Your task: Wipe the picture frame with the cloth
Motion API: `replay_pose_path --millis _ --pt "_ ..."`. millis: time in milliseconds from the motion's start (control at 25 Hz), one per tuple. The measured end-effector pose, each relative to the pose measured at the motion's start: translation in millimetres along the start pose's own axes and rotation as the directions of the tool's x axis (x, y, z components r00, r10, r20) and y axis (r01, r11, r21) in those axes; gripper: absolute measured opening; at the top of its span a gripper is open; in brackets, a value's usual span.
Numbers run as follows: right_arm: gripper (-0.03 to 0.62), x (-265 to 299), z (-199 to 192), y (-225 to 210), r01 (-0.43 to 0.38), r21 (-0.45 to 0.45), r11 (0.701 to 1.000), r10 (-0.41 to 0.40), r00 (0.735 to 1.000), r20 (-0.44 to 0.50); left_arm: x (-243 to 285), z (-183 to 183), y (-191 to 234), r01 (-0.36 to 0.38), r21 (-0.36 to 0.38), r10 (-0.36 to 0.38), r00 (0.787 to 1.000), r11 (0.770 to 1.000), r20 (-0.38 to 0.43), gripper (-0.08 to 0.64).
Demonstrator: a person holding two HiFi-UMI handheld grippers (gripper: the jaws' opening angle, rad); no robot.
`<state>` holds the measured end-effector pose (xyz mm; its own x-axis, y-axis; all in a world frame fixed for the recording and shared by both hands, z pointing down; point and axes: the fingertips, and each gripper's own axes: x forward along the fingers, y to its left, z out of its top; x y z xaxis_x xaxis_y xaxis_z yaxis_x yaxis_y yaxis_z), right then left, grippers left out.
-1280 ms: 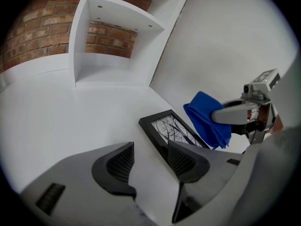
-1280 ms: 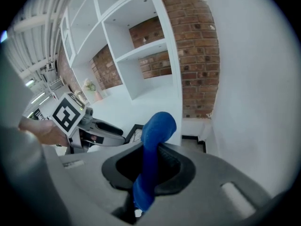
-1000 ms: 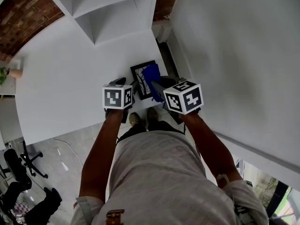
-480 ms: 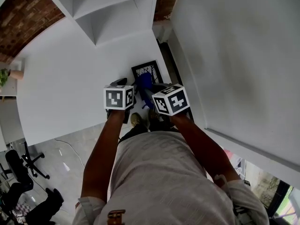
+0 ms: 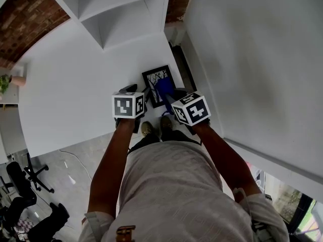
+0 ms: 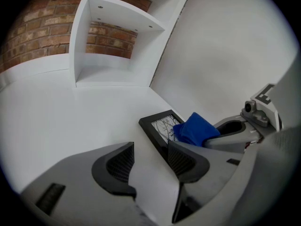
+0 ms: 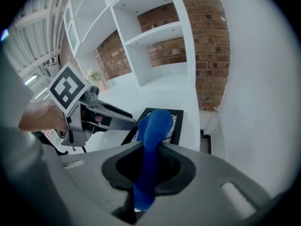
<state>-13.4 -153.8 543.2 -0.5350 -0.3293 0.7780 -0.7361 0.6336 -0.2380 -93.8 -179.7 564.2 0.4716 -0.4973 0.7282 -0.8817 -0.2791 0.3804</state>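
A black picture frame [image 5: 156, 77] with a tree print lies flat on the white table [image 5: 75, 84], near its right end. My right gripper [image 5: 174, 96] is shut on a blue cloth [image 5: 165, 88], which rests on the frame's right part. In the right gripper view the cloth [image 7: 153, 126] stands up between the jaws, over the frame [image 7: 178, 119]. My left gripper [image 6: 149, 157] is open, its right jaw over the frame's [image 6: 155, 126] near corner and bare table between the jaws. The cloth [image 6: 194, 130] lies just past it.
A white shelf unit [image 5: 121, 14] stands at the table's far end against a brick wall [image 5: 25, 14]. A white wall [image 5: 262, 59] runs along the right. The table's near edge is by the person's shoes [image 5: 154, 127]. Office chairs [image 5: 22, 178] stand at lower left.
My right gripper swept the cloth leftward across the frame, then back to the right. The left gripper has stayed put.
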Motion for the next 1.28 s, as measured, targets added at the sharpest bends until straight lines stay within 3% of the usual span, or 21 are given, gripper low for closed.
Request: replay_pose_path --millis 560,960,1280 --pt "0.051 -28 -10 -46 0.074 0.064 0.995 -0.075 0.997 0.018 1 0 -2 0.002 -0.004 -0.002 1.000 1.000 -0.002 0.218" --pt "0.051 -44 2 -51 0.064 0.066 0.996 -0.068 0.995 0.074 -1 -1 -1 -0.003 -0.020 0.003 1.000 1.000 -0.004 0.218" --pt "0.051 -71 47 -51 0.035 0.045 0.998 -0.044 0.974 0.224 -29 30 -10 0.023 -0.043 -0.018 0.992 0.999 0.121 0.218"
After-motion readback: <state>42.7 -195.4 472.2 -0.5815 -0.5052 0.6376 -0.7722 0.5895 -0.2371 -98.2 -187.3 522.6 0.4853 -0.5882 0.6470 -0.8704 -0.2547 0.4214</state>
